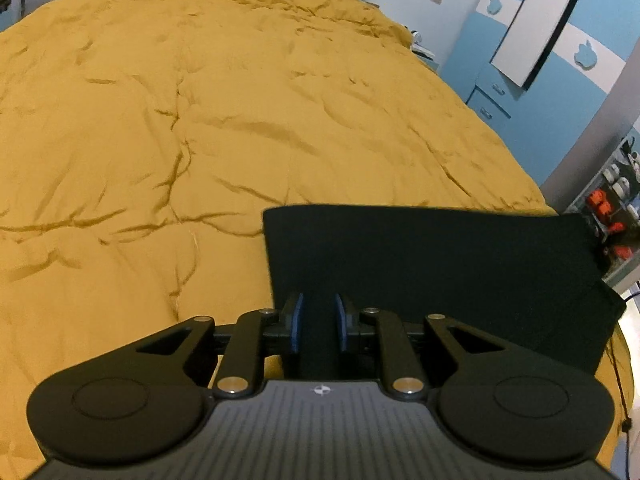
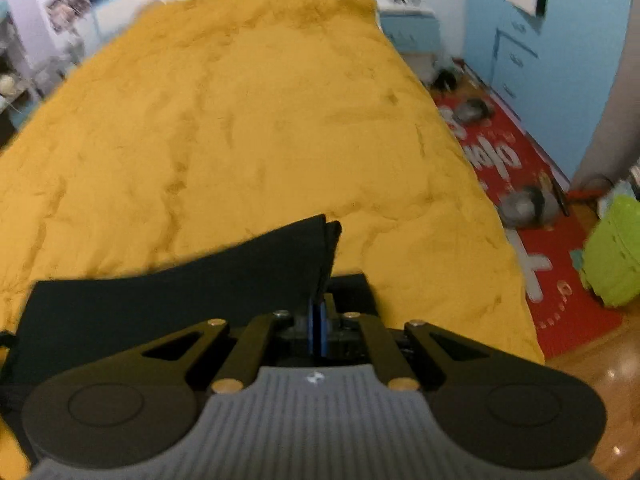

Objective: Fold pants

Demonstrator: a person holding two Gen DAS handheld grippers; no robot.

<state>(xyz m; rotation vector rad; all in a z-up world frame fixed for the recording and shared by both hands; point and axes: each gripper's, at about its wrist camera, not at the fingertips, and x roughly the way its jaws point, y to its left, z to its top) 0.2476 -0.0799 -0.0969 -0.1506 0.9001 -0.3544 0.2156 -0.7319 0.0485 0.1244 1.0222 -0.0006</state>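
The black pants [image 1: 432, 264] lie folded into a flat rectangle at the near edge of a bed with a mustard-yellow cover [image 1: 200, 120]. My left gripper [image 1: 319, 324] sits over the pants' near left part, its blue pads apart with dark fabric between them, not clamped. My right gripper [image 2: 319, 328] is shut on a corner of the pants [image 2: 200, 280] and lifts that edge, which rises in a fold above the cover [image 2: 240, 120].
Blue cabinets [image 1: 540, 92] and a shelf with orange items [image 1: 608, 208] stand right of the bed. A red rug [image 2: 532, 216] with shoes and a green basket [image 2: 612, 252] lie on the wooden floor at the right.
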